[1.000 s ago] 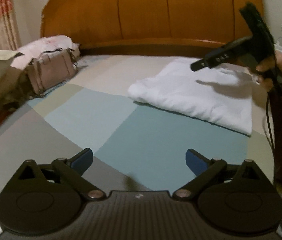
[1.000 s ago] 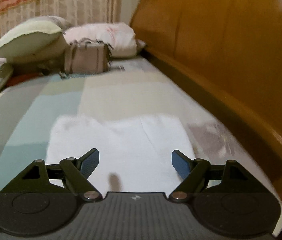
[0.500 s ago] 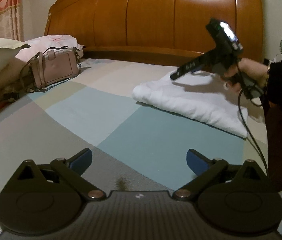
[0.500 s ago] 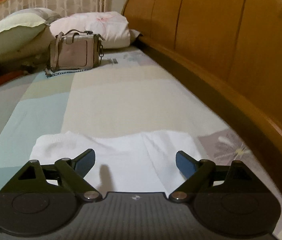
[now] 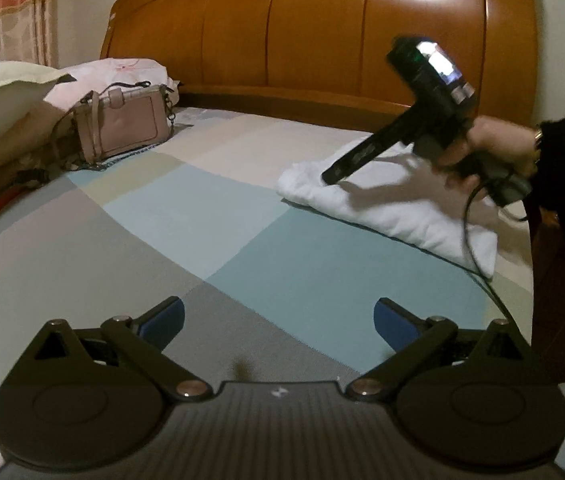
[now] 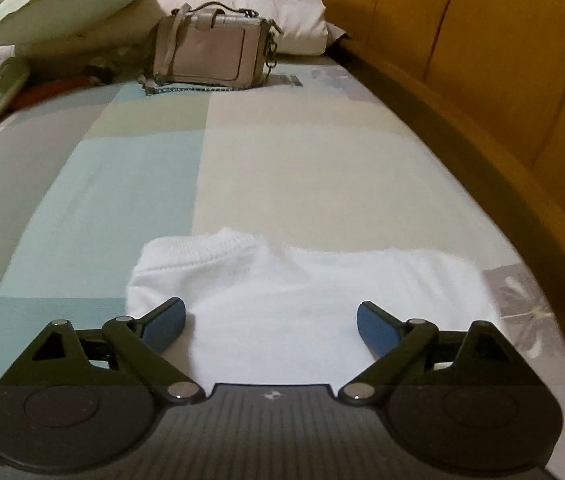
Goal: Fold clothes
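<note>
- My right gripper is spread wide, holding nothing, hovering right over the white garment.
- It lies as a folded bundle, long axis across my fingers.
- My left gripper, also wide, is well off.

Folded garment on the bed under my right claw, handbag at twelve o'clock, headboard at two, pillows at eleven.

Left gripper low in frame, fingers spread; right gripper likewise, gripped by a dark-sleeved hand at right.
</note>
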The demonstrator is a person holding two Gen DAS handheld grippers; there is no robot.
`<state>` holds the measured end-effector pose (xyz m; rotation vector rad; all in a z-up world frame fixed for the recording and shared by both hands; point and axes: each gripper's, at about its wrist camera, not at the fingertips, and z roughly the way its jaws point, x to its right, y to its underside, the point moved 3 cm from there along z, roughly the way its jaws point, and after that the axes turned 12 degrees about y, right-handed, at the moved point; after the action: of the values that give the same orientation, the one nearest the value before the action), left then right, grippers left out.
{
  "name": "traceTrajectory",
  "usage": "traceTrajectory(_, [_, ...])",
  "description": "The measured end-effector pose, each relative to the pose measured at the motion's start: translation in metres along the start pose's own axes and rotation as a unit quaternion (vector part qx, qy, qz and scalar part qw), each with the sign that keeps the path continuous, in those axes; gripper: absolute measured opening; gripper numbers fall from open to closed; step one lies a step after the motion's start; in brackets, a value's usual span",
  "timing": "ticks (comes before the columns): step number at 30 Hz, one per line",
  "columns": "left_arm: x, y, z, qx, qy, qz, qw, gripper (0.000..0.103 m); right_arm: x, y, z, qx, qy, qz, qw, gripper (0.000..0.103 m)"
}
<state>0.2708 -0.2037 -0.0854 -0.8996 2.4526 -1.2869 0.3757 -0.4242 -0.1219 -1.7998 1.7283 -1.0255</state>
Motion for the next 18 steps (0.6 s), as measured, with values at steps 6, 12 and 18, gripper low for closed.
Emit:
traceTrajectory(6, [0.001,0.004,-0.014,-0.005,-0.01,-0.01,0.9999,0.101,0.007,0.014,-0.029,-0.014,0.008,-0.005,1.0,0.097])
traceTrajectory(12, [0.01,0.005,-0.028,-0.011,-0.015,-0.028,0.9994,0.101,0.005,0.051,-0.021,-0.064,0.022,0.003,0.998,0.097])
traceTrajectory(18, [0.018,0.006,-0.043,-0.009,-0.018,-0.025,0.9995,0.101,0.003,0.054,-0.067,-0.031,-0.001,0.032,0.999,0.099])
